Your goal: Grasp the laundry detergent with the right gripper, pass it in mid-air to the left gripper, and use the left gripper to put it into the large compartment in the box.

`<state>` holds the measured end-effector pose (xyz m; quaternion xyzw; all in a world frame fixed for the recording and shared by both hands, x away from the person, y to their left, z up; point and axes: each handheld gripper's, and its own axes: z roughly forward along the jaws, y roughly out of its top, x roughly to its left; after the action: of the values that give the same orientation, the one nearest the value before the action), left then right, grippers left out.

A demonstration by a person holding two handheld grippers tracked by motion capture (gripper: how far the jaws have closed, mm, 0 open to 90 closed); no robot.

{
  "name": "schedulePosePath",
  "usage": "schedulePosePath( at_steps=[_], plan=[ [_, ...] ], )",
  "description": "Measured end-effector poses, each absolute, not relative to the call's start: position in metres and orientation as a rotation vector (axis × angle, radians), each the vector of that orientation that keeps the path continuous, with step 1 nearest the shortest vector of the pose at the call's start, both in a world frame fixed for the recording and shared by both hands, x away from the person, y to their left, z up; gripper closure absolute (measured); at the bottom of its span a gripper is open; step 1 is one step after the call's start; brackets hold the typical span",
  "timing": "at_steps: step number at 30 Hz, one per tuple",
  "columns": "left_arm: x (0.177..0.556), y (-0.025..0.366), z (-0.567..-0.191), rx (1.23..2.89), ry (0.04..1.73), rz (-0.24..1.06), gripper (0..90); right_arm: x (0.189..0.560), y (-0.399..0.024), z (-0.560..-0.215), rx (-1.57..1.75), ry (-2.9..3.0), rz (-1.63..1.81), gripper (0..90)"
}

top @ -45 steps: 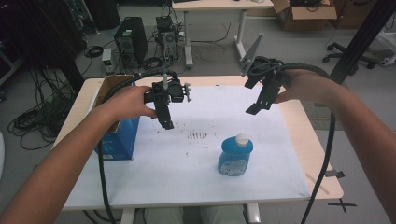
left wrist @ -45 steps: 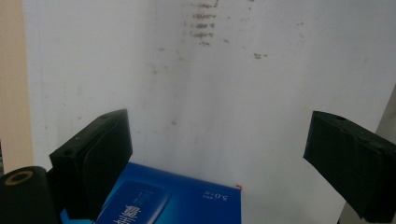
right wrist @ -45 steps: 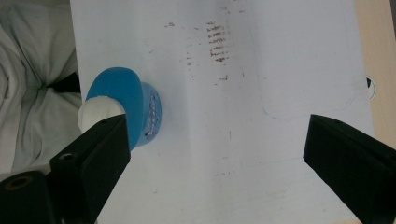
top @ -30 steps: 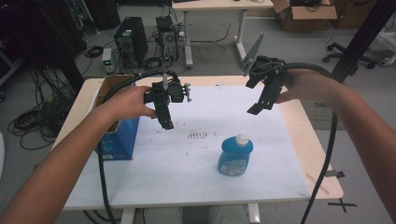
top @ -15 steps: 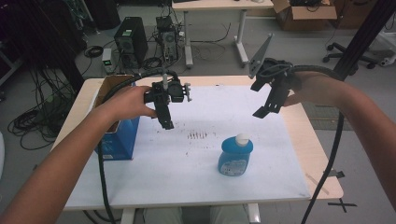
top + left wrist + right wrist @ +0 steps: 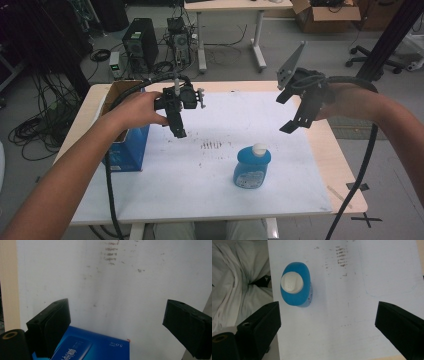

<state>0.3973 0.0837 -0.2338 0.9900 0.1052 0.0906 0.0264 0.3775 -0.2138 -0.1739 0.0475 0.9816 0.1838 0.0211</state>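
White sheeting covers most of your bench (image 6: 165, 195), with a patch of dark smudges (image 6: 212, 145) near its middle and a floor crowded with cables and computer towers behind it.

Your left gripper (image 6: 178, 131) hangs above the sheet with its jaws spread wide and nothing between them. In the left gripper view, the blue box (image 6: 95, 348) sits low between the jaws, nearer the left one, and the smudges lie far ahead of the tips. From the high view that box (image 6: 125, 145) is an open-topped carton at the bench's left side, just beside your left hand (image 6: 142, 109); what is inside it cannot be made out.

Your right gripper (image 6: 295, 122) is held in the air over the right part of the bench, jaws also wide apart and empty. The blue bottle (image 6: 251, 167) with its white cap (image 6: 259, 148) stands upright below and ahead of those jaws, well apart from them. In the right gripper view the bottle (image 6: 295, 287) appears from above, just past the left jaw, cap closed.
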Motion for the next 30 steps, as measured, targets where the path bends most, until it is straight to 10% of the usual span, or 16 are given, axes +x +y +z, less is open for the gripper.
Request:
schedulePosePath(
  at_steps=[30],
  plan=[
    [0.396, 0.083, -0.232, 3.049, 0.330, 0.301, 8.0, 0.344, -0.250, -0.227, 0.112, 3.024, 0.750, 6.7]
  ],
)
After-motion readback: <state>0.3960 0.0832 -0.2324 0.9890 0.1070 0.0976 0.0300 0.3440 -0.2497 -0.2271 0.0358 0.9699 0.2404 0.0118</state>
